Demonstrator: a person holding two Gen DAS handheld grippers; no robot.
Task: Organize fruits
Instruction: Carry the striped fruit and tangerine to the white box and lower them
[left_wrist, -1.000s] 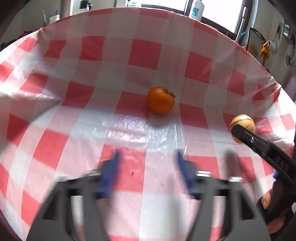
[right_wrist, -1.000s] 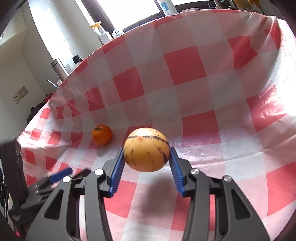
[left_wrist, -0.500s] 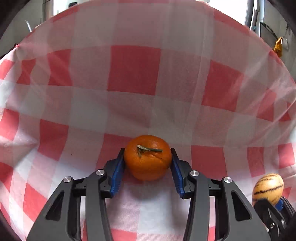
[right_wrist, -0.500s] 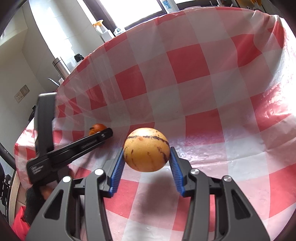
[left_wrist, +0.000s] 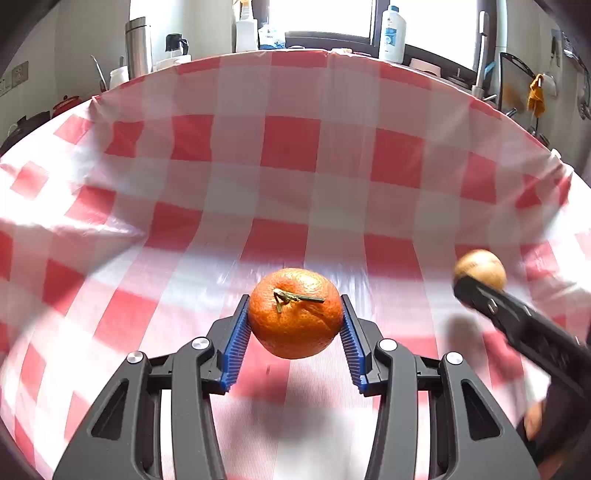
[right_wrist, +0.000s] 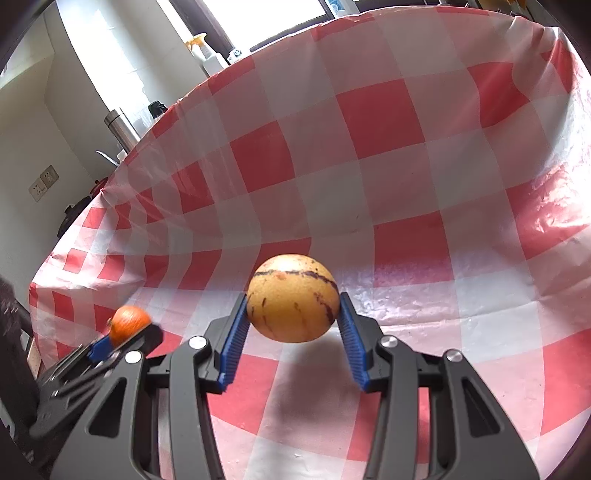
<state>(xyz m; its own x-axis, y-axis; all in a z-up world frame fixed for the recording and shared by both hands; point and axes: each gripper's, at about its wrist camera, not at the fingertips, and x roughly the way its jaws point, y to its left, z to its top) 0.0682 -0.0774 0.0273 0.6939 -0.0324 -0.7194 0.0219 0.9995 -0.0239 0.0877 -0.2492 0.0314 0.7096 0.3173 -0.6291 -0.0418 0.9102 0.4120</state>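
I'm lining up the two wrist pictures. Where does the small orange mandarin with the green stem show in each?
Left wrist view: the small orange mandarin with the green stem sits at lower centre, clamped in the left tongs.
Right wrist view: the same mandarin is at the lower left edge, blurred.
Shared landmark: the steel flask beyond the red-and-white checked tablecloth.

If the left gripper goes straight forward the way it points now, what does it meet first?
Probably only the checked tablecloth. The left gripper holds the orange, and nothing else stands ahead of it; depth is unclear.
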